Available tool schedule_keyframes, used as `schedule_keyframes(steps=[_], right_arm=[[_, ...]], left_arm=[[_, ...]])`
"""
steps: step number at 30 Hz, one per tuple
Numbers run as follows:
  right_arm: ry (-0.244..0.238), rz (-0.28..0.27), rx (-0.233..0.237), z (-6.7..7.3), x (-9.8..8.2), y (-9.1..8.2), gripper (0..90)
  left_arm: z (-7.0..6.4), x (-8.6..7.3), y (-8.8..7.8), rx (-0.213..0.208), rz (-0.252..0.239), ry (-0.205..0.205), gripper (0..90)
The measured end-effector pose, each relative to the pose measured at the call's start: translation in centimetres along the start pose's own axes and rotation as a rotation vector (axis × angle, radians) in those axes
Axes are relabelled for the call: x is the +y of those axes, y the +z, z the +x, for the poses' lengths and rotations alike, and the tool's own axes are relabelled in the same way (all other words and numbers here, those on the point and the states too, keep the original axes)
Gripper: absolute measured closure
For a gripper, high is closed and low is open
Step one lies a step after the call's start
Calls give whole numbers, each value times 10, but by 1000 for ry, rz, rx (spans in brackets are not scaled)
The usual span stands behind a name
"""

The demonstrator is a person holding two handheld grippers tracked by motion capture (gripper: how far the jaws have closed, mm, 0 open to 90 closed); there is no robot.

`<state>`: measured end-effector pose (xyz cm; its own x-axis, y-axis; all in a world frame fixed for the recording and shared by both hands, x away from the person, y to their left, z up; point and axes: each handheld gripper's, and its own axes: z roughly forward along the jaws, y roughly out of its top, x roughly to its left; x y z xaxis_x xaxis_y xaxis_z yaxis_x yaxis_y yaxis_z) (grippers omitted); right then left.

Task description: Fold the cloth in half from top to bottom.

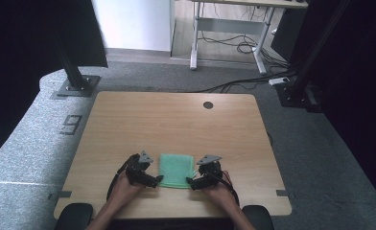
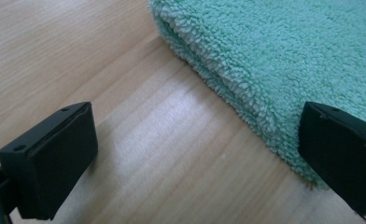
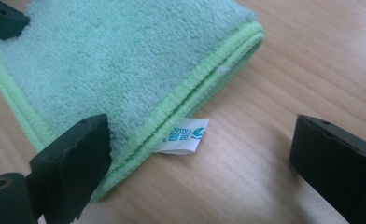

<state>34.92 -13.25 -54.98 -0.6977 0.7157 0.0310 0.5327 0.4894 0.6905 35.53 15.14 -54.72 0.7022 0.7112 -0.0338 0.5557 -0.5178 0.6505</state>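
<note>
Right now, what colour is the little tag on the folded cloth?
White with teal print; the tag on the cloth shows best in the right gripper view.

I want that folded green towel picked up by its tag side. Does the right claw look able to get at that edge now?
Probably yes. The right claw stands open right at the towel, its stitched edge and white tag between the jaws, with nothing in the way.

Bare wooden table (image 1: 176, 120) lies open ahead of me, beyond the folded green towel (image 1: 176, 170). My left gripper (image 1: 153, 181) and right gripper (image 1: 192, 182) flank it closely, the towel alone between them.
</note>
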Motion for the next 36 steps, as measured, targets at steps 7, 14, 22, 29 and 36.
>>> schedule_keyframes(steps=[7, 14, 22, 29, 36], right_arm=[[22, -7, -19, -10, 5, 5, 49], [45, -10, -38, -23, 12, 12, 49], [63, -9, -60, -38, 22, 20, 50], [80, -14, -75, -49, 29, 27, 51], [92, -22, -92, -58, 36, 33, 54]], left_arm=[[8, 8, 8, 7, -13, -11, 0], [18, 18, 16, 17, -13, -18, 0], [32, 33, 28, 30, -11, -33, 0], [41, 42, 35, 38, -12, -45, 0], [48, 48, 41, 49, -15, -58, 0]])
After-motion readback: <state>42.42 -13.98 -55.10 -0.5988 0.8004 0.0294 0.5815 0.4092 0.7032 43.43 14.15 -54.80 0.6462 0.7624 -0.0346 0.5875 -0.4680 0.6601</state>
